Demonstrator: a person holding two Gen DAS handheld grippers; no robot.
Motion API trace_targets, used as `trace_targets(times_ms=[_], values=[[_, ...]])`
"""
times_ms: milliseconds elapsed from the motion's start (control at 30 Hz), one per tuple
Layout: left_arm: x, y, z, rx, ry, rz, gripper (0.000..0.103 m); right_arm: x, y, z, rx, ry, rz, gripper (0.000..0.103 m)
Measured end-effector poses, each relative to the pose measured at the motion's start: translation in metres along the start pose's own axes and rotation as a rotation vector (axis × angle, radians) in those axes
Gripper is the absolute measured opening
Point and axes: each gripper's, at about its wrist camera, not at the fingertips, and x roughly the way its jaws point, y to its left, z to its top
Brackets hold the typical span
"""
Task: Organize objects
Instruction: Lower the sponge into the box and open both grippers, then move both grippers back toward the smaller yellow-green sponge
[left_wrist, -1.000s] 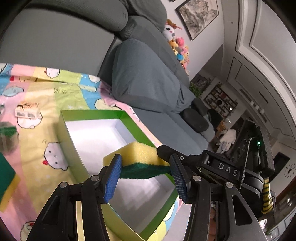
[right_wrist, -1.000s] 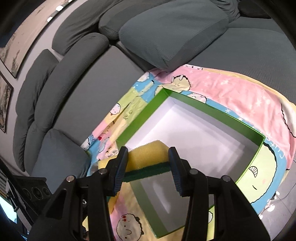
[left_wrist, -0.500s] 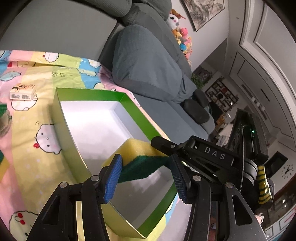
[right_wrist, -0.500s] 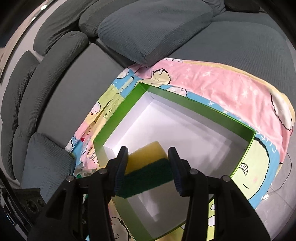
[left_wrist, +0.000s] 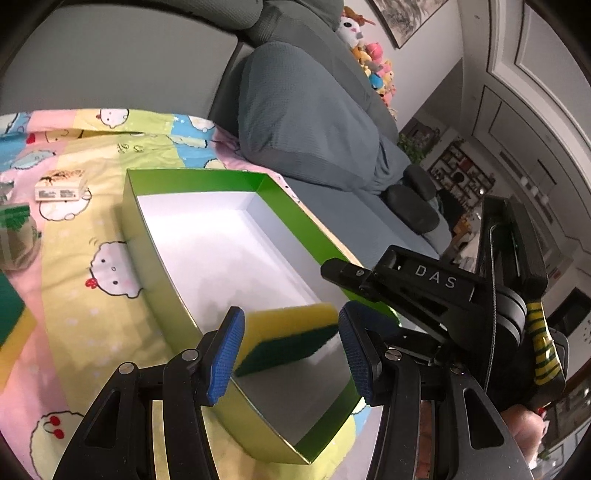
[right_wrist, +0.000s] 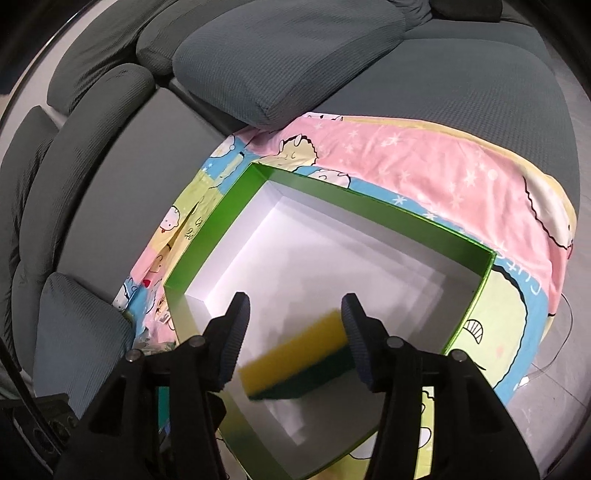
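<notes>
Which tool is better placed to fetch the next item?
Left. The left tool is open and empty, with the second sponge and small carton in view. On the right tool the jaws have just been opening, sponge loose between them over the green box.

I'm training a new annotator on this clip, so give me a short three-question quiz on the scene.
1. True or false: the green box stands on a bare wooden table.
2. Which two colours does the sponge show?
3. In the left wrist view, the small printed carton lies: A) inside the box; B) on the cartoon blanket, outside the box; C) on the floor.
Key: 1 false; 2 yellow and green; 3 B.
</notes>
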Motion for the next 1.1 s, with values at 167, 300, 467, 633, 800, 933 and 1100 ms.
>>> trace_targets(times_ms=[167,300,467,633,800,933,1100], values=[[-0.014,0.002,0.003,0.02,-0.024,0.025,0.053,-0.006,0.005,0.0,-0.02,-0.029,-0.001,0.058],[-0.03,0.011,0.007,-0.002,-0.045,0.031,0.058,-0.01,0.011,-0.001,-0.033,-0.04,0.005,0.063],[-0.064,0.023,0.013,-0.009,-0.105,0.057,0.063,-0.02,0.023,-0.004,-0.078,-0.07,0.01,0.066],[-0.092,0.042,0.017,-0.038,-0.151,0.139,0.063,-0.027,0.036,-0.009,-0.112,-0.075,0.06,0.072],[-0.113,0.071,0.017,-0.131,-0.151,0.194,0.07,-0.028,0.058,-0.02,-0.166,-0.044,0.116,0.074],[-0.132,0.095,0.011,-0.184,-0.155,0.317,0.076,-0.03,0.084,-0.033,-0.237,-0.006,0.199,0.076],[-0.149,0.128,0.0,-0.291,-0.146,0.381,0.076,-0.024,0.126,-0.058,-0.365,0.064,0.306,0.082]])
